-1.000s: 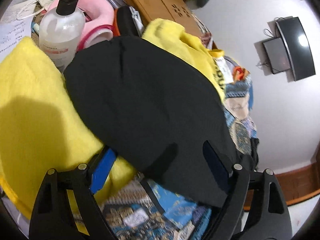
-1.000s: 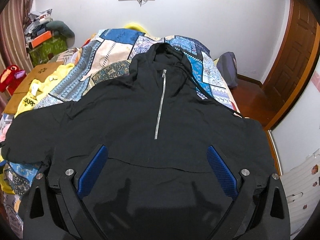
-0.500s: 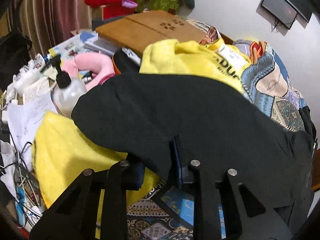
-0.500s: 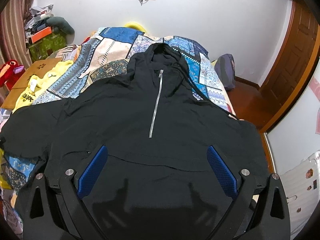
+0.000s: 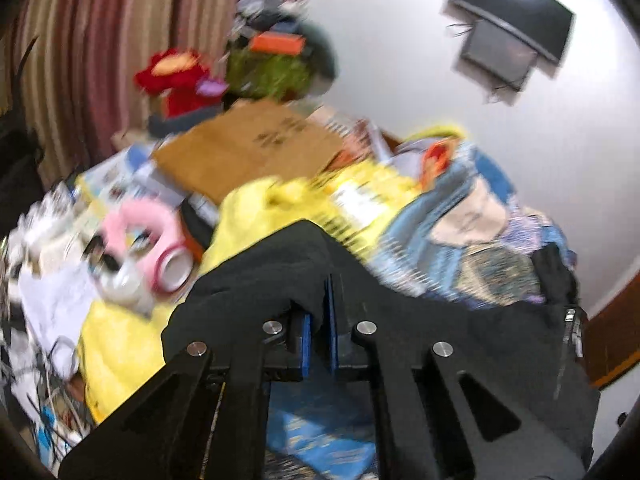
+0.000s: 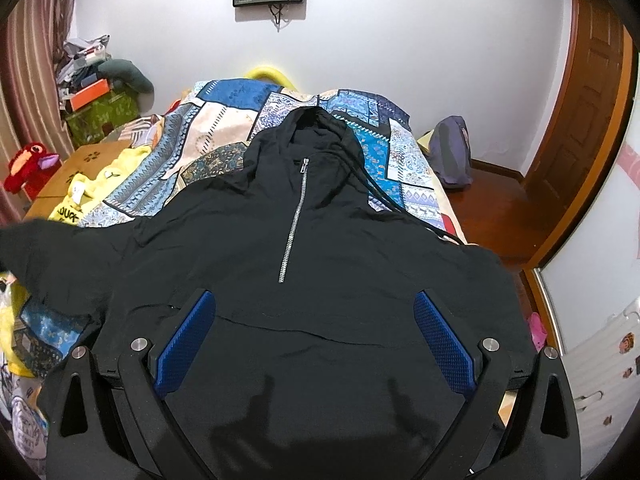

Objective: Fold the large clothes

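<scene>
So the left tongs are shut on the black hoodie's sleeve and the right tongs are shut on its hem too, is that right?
Not quite. The right tongs are open: in the right wrist view their blue pads stand wide apart over the black hoodie, gripping nothing. The rest holds: the left wrist view shows the left tongs shut on the hoodie's sleeve.

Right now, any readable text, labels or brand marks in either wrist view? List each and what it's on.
"DUCK", only partly in view: black print on the yellow garment, right wrist view.
White label on the same yellow garment, left wrist view: motion-blurred, unreadable.
Dark marks on the brown cardboard box: shapes only, no letters made out.
Black hoodie: no print or logo visible.
</scene>
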